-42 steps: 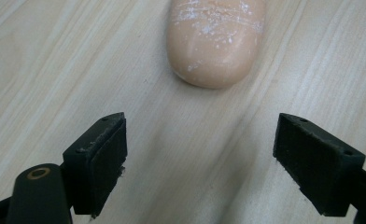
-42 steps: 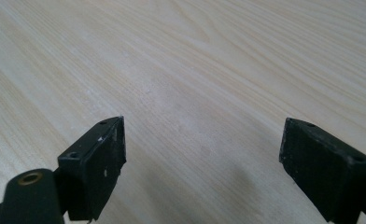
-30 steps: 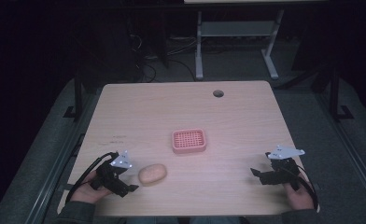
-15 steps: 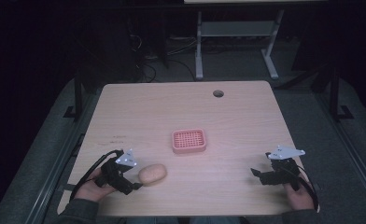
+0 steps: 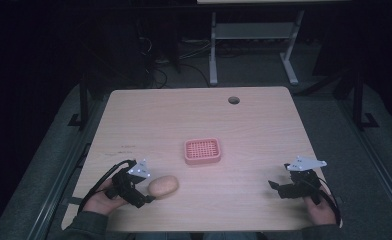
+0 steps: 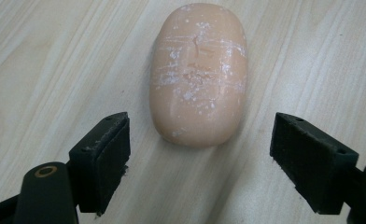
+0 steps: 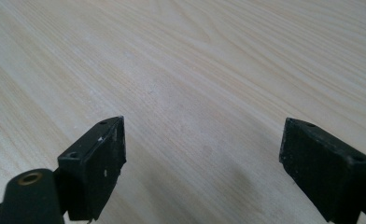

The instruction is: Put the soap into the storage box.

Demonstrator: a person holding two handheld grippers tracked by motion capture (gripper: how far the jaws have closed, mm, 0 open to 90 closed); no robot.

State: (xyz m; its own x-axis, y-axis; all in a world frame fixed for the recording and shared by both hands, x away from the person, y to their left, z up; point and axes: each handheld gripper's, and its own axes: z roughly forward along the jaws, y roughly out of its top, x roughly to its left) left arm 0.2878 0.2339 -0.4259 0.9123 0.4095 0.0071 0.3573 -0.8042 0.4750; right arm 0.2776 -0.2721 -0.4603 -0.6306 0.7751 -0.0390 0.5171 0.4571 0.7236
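Wooden bench [image 5: 264, 125], viewed from above, with a round hole [image 5: 233, 100] near the far edge. Pink perforated tray [image 5: 202, 151] placed near the bench centre, standing apart from everything else.

Peach soap bar [image 5: 163, 186] lay flat on the bench at front left, nearer than the tray and to its left. Surface scuffed with white marks, as seen in the left gripper view [image 6: 199, 74].

Left gripper [image 5: 145, 196] held low at the front left edge, directed at the soap. Fingers [image 6: 102, 161] spread wide, wider than the soap, holding nothing. Near end of the soap located just ahead of the fingertips; probably no contact, though the high view was too coarse to confirm.

Right gripper [image 5: 275, 187] held at the front right, well apart from soap and tray. Fingers [image 7: 95, 165] spread wide over bare wood, holding nothing.

Dark floor and a metal frame [image 5: 254, 40] located beyond the bench.
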